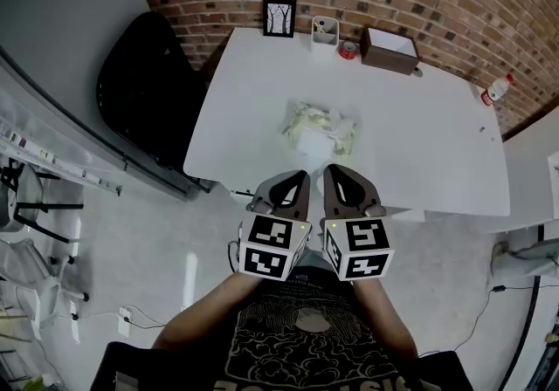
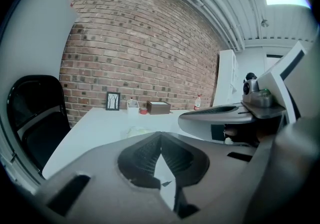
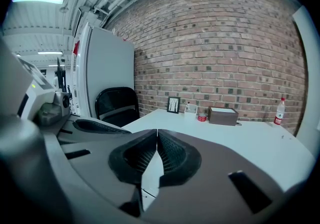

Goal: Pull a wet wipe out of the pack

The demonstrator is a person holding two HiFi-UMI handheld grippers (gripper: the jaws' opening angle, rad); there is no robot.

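The wet wipe pack [image 1: 320,127], pale yellow-green and crumpled, lies near the middle of the white table [image 1: 419,145]; it shows faintly as a pale pack [image 2: 137,130] in the left gripper view. My left gripper [image 1: 301,174] and right gripper [image 1: 330,169] hover side by side at the table's near edge, short of the pack and not touching it. Both are shut, jaw tips meeting, with nothing between them. The left gripper [image 2: 160,134] and right gripper [image 3: 157,131] point over the table toward the brick wall.
At the table's far edge stand a framed picture [image 1: 279,17], a white cup [image 1: 324,35], a red tape roll [image 1: 348,50] and a brown box [image 1: 389,49]. A bottle [image 1: 495,90] stands at the far right. A black chair [image 1: 144,88] is left of the table.
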